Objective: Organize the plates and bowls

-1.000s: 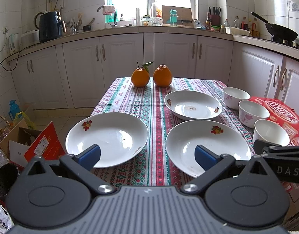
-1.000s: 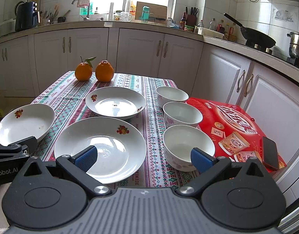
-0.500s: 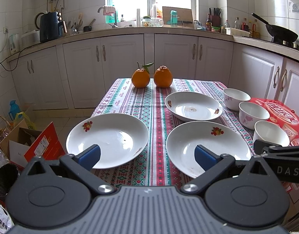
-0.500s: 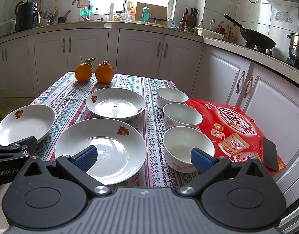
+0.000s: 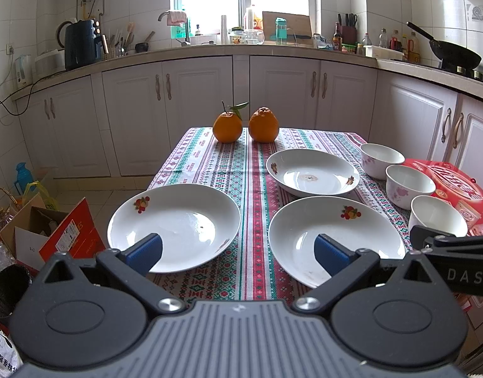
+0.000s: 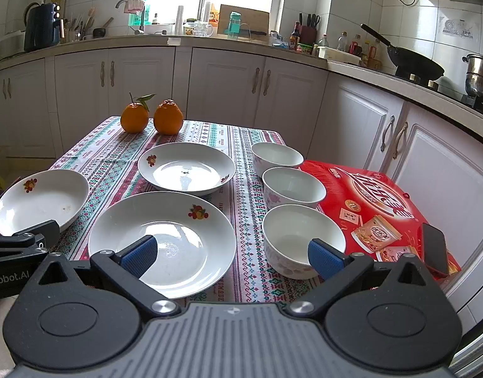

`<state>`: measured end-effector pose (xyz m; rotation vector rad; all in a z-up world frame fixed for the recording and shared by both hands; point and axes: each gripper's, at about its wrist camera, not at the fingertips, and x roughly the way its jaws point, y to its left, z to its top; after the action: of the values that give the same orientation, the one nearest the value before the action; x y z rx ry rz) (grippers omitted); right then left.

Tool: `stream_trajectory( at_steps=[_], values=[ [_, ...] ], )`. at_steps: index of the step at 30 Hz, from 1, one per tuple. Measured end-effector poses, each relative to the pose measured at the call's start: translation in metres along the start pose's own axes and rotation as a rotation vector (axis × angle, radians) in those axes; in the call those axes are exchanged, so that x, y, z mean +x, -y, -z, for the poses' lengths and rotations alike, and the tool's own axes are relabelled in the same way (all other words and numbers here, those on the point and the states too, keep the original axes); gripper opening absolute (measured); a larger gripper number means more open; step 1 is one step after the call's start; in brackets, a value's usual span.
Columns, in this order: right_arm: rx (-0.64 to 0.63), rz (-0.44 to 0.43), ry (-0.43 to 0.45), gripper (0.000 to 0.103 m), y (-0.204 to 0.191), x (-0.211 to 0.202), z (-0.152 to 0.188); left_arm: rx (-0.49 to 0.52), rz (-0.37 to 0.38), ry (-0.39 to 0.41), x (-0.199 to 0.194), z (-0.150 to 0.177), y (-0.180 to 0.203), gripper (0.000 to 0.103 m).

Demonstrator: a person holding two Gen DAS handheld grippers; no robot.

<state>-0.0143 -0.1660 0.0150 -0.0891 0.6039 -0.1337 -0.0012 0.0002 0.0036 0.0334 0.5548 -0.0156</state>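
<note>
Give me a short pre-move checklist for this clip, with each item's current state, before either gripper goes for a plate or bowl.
1. Left gripper open, holding nothing: ok.
2. Right gripper open, holding nothing: ok.
3. Three plates lie singly, none stacked; near plate empty: ok.
4. Three bowls stand upright in a row; nearest bowl empty: ok.
5. Far plate clean: not ok, dark specks in its middle.
6. Phone secure on the red box: cannot tell, it lies at the box's near corner.
</note>
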Motion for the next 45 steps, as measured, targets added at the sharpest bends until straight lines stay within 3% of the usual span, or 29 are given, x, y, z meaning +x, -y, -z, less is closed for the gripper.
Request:
stream_trajectory(
  at_steps=[36, 45],
  values=[
    [-0.005, 0.006, -0.013, 0.103, -0.002, 0.004, 0.0, 0.001, -0.009, -0.011, 0.003, -0.001, 0.001, 0.102],
    [-0.017, -0.033, -0.025, 0.103, -0.002, 0.013, -0.007, 0.001, -0.002, 0.005, 0.008, -0.005, -0.003, 0.102]
  ],
)
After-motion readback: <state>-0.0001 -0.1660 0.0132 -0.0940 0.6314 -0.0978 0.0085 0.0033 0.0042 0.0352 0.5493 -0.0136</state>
